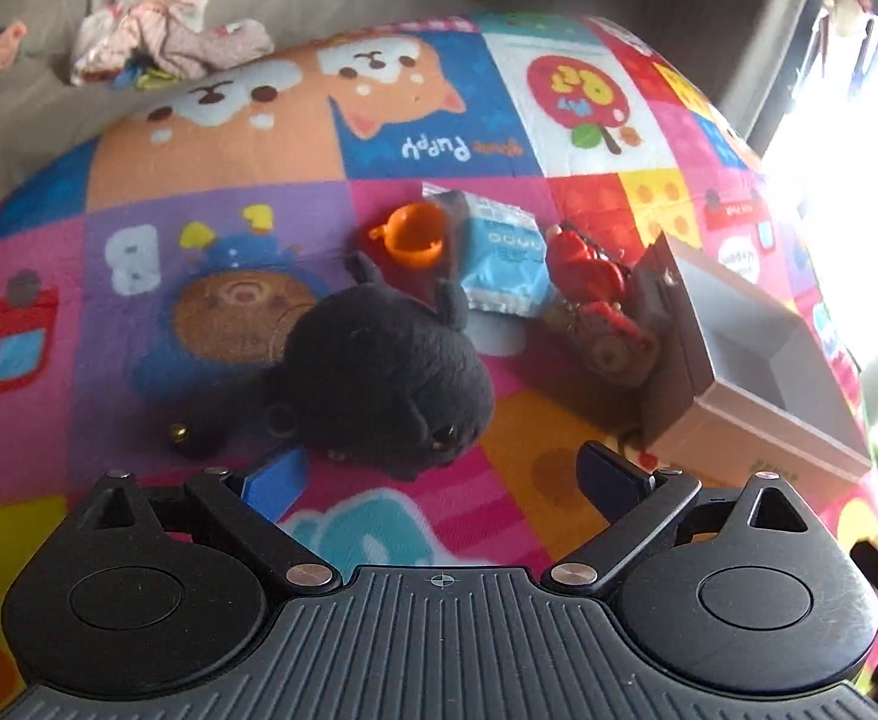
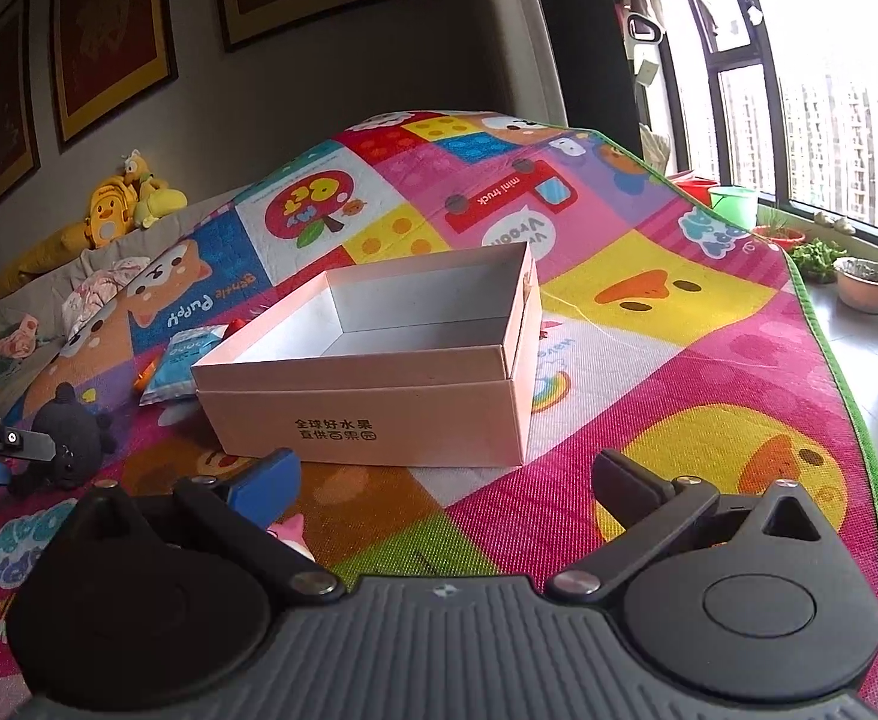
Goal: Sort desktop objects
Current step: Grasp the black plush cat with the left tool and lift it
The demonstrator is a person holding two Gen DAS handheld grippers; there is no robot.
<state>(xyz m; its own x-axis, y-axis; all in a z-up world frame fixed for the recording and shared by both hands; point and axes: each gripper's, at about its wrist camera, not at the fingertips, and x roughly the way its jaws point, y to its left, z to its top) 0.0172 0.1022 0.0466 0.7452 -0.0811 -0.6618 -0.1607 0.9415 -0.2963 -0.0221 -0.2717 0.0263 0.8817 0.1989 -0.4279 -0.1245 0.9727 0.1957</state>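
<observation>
The left gripper (image 1: 439, 474) is standing wide open with nothing between its fingers, just near the black plush toy (image 1: 379, 378) lying on the colourful mat (image 1: 199, 180), while the right gripper (image 2: 445, 480) is also gaping empty before the open white box (image 2: 379, 372), whose near wall is facing it across free mat.

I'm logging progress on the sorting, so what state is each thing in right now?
Box: open, no lid on it, nothing visible inside.
Black plush toy: lying on the mat, outside the box, not gripped.
Orange cup: tipped on its side.
Blue packet: sealed, lying flat.
Red toy: lying beside the box.
Left gripper: fingers open, holding nothing.
Right gripper: fingers open, holding nothing.
</observation>
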